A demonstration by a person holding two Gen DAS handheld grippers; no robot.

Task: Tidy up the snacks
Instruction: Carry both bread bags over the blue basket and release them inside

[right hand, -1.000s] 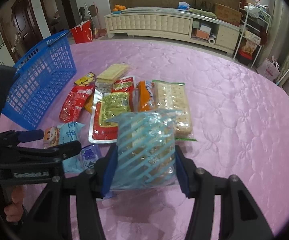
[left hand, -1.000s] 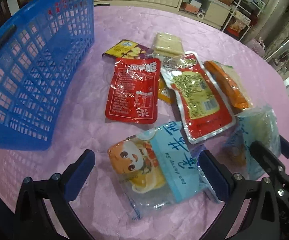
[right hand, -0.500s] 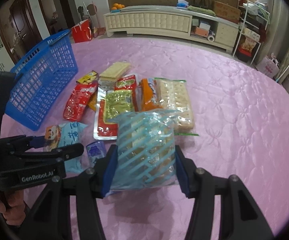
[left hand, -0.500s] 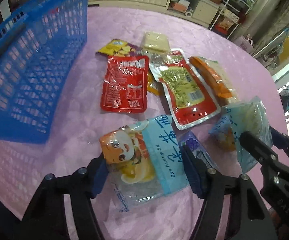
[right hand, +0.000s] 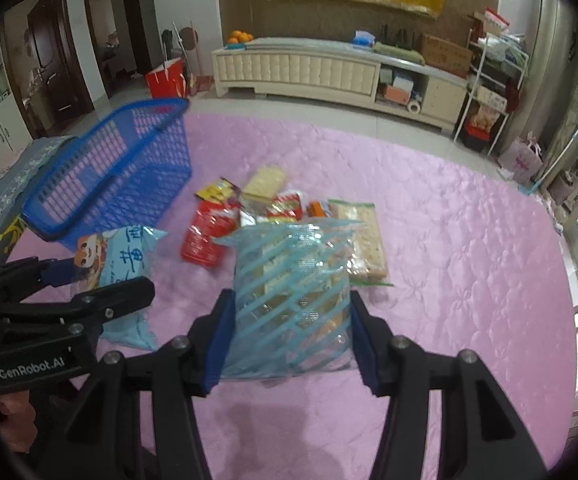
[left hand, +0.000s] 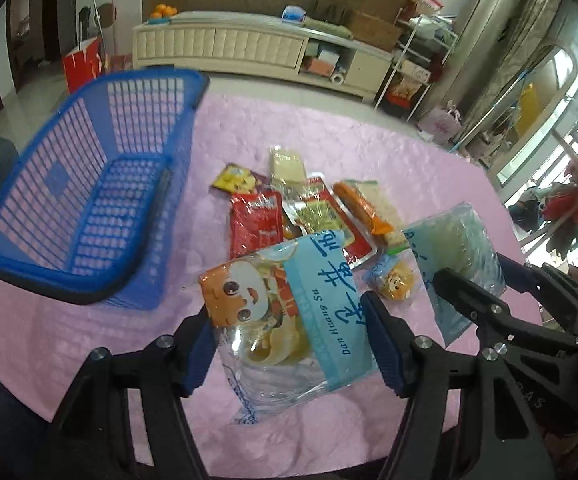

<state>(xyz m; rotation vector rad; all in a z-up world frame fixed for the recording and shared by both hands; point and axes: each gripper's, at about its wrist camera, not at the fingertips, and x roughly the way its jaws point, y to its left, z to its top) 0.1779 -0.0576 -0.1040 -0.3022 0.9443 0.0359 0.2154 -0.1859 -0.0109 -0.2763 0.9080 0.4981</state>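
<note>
Left tongs [left hand: 289,344] clamp cartoon pack [left hand: 285,312], right tongs [right hand: 289,336] clamp striped bag [right hand: 293,292]; both held off bench [right hand: 469,240], likely headed for basket [left hand: 89,208].

Left gripper [left hand: 289,328] clamped, right gripper [right hand: 289,328] clamped, seemingly raised.

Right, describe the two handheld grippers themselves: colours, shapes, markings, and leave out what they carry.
Both look alike. The left gripper has two black plastic fingers shaped like angled struts, joined with silver screws, and each ends in a dark blue pad. The right gripper has the same black struts, silver screws and blue pads. White lettering reading GenRobot.AI marks the left gripper's black body. No cables or sleeves show.
</note>
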